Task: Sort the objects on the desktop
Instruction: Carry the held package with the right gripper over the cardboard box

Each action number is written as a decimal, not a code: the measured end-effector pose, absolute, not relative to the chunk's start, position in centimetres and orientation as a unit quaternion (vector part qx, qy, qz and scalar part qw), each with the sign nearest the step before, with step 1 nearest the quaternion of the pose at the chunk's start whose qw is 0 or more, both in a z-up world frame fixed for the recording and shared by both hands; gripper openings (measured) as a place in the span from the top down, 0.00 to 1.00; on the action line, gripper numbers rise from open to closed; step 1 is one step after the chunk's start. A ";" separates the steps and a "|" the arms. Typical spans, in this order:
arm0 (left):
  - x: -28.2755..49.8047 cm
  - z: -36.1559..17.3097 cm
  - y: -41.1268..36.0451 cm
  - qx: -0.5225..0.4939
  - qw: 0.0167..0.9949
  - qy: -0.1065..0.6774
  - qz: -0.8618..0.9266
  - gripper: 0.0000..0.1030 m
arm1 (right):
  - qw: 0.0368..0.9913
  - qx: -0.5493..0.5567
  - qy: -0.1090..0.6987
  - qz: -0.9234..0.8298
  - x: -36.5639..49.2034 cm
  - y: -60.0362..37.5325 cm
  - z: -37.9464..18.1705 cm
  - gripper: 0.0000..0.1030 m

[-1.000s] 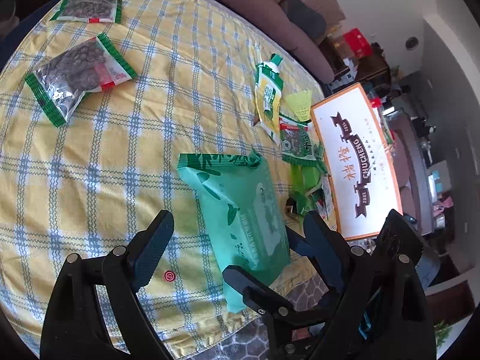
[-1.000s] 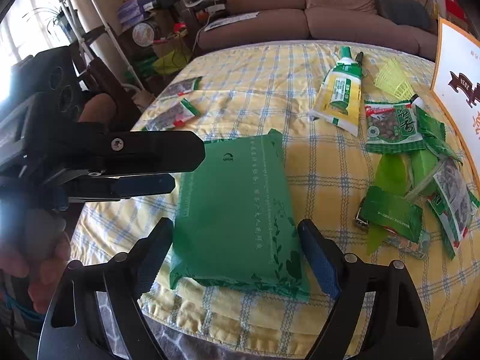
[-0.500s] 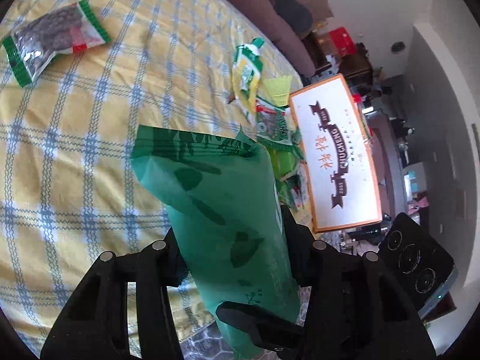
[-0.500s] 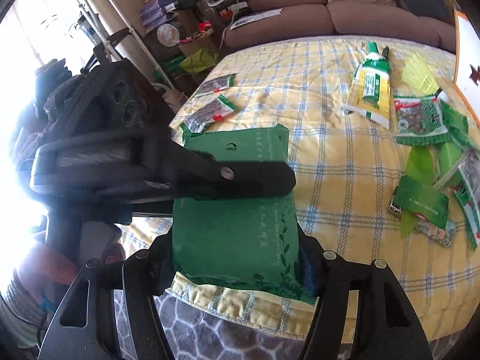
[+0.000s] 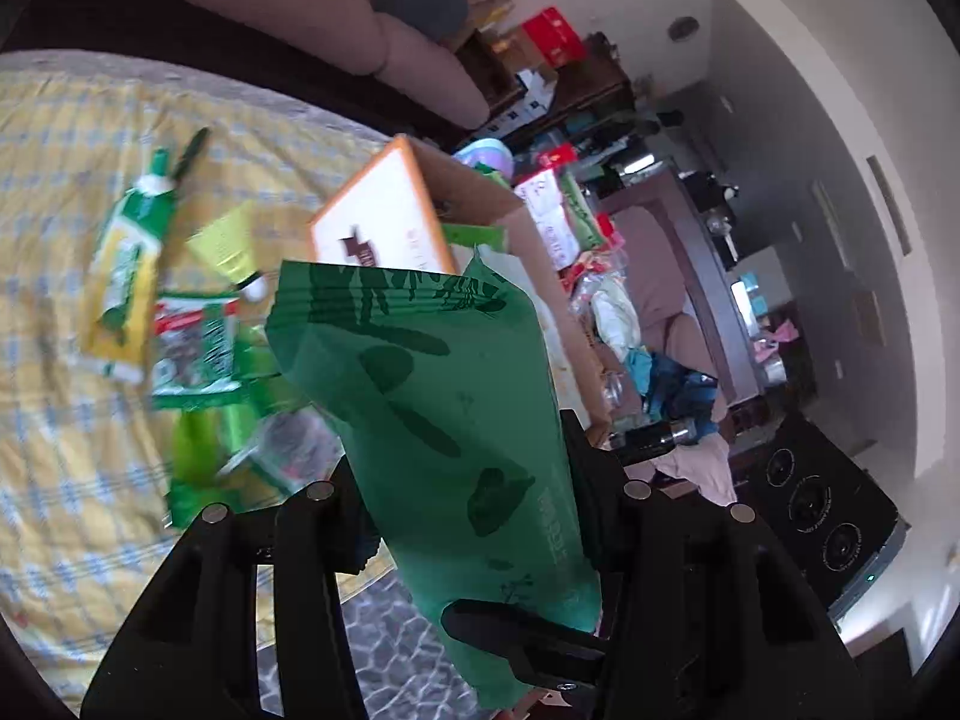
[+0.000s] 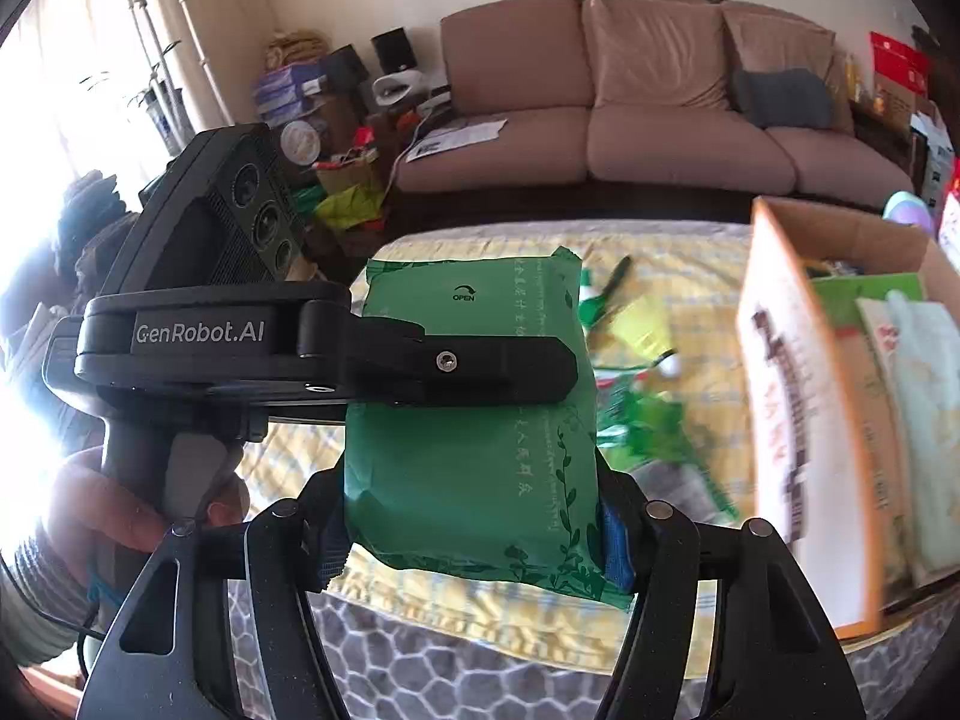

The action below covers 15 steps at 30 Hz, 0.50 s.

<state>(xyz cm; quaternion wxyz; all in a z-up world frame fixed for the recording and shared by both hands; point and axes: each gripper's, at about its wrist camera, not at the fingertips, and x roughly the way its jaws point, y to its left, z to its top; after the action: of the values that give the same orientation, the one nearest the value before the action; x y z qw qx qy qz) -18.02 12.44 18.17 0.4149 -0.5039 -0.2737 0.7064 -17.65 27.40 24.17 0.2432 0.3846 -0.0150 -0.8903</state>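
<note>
Two grippers clamp one green pack [image 6: 480,438] between them, held in the air above the near edge of the table [image 6: 420,600] with its yellow checked cloth. The right gripper [image 6: 474,531] grasps the pack's near end, its blue pads pressed against both sides. The left gripper [image 6: 456,363] reaches in from the left side in the right wrist view, one black finger lying across the pack's top face; a hand [image 6: 120,516] grips its handle. In the left wrist view the left gripper [image 5: 468,516] pinches the pack [image 5: 444,420] across its width, and the pack stands up tilted toward the box.

The box [image 6: 840,420] is open cardboard with a white, orange-edged panel on the side facing the table. It stands at the table's right end in the right wrist view. Inside it show a green flat packet, a pale packet with red print and a whitish bag, standing on edge; what lies deeper I cannot tell. In the left wrist view the box [image 5: 480,222] is just beyond the pack's top edge, with a green item showing at its mouth.

On the cloth, blurred, lie a yellow-green pouch [image 5: 129,276], a dark pen [image 5: 191,150] beside its cap, a small yellow-green basket [image 5: 225,237], a snack bag [image 5: 195,348] and a heap of green wrappers [image 5: 240,450].
</note>
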 end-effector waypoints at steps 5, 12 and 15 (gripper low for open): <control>-22.3 21.0 22.9 -0.502 0.442 -0.250 0.700 0.53 | 0.185 0.381 -0.026 -0.906 -21.9 35.9 27.6 0.36; -29.2 20.8 33.0 -0.510 0.450 -0.241 0.692 0.51 | 0.126 0.382 -0.031 -0.915 -28.6 44.1 27.6 0.36; -31.7 19.2 34.7 -0.514 0.453 -0.263 0.679 0.49 | 0.132 0.391 0.039 -0.910 -31.2 45.6 27.2 0.36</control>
<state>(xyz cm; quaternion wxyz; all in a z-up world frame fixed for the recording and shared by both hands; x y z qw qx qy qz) -31.73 34.74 19.21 0.4531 -0.5141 -0.2632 0.6791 -31.16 45.63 27.17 0.1317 0.3909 0.0386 -0.9101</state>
